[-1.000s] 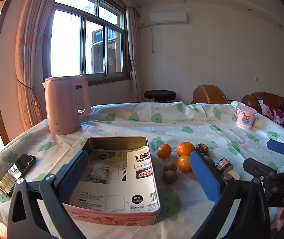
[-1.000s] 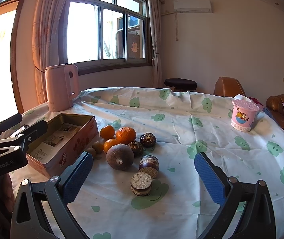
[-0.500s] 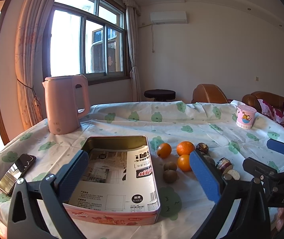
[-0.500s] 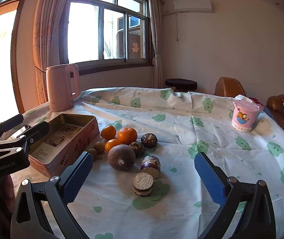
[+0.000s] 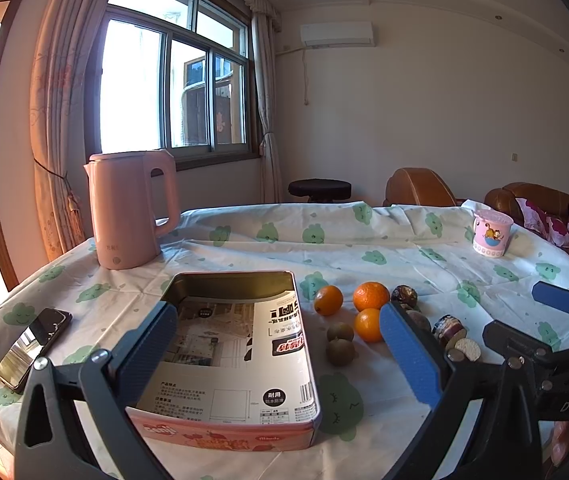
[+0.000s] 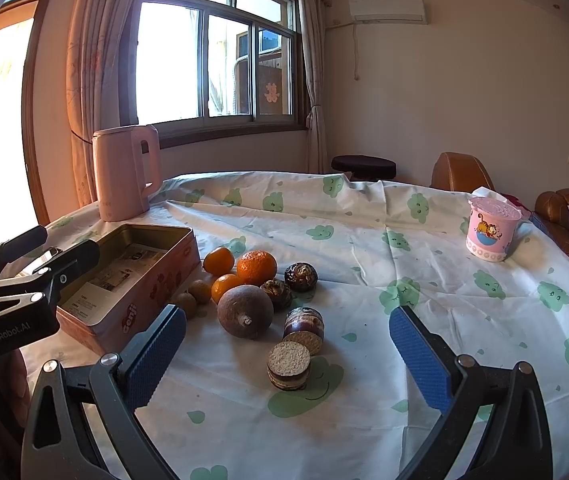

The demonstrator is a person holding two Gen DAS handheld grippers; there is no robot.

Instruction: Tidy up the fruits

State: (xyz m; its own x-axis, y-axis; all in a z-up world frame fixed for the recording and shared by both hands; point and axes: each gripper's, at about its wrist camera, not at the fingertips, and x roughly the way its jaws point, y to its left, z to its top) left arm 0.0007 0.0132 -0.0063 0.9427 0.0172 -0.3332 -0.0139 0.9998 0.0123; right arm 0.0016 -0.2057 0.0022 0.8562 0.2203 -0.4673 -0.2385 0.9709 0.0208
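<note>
Three round orange citrus fruits point(image 6: 256, 267), two small brown kiwi-like fruits point(image 6: 193, 298) and a large brown round fruit point(image 6: 245, 311) cluster at the centre of the right wrist frame on the worktop's white cloth with green cloud prints point(image 6: 424, 280), just right of an open rectangular pink metal tin point(image 6: 136, 304) lined with printed paper. The right gripper point(image 6: 286, 356) hangs released at the lower edge, jaws wide apart and empty. The left gripper point(image 5: 280, 354), likewise spread and empty, straddles the tin in its own view, a tall pink electric kettle point(image 5: 130, 210) at upper left.

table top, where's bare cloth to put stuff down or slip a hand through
Bare cloth lies between the fruit cluster and pink cup, and behind the fruit toward the kettle. Crowded: the fruit sits tight against the tin.
</note>
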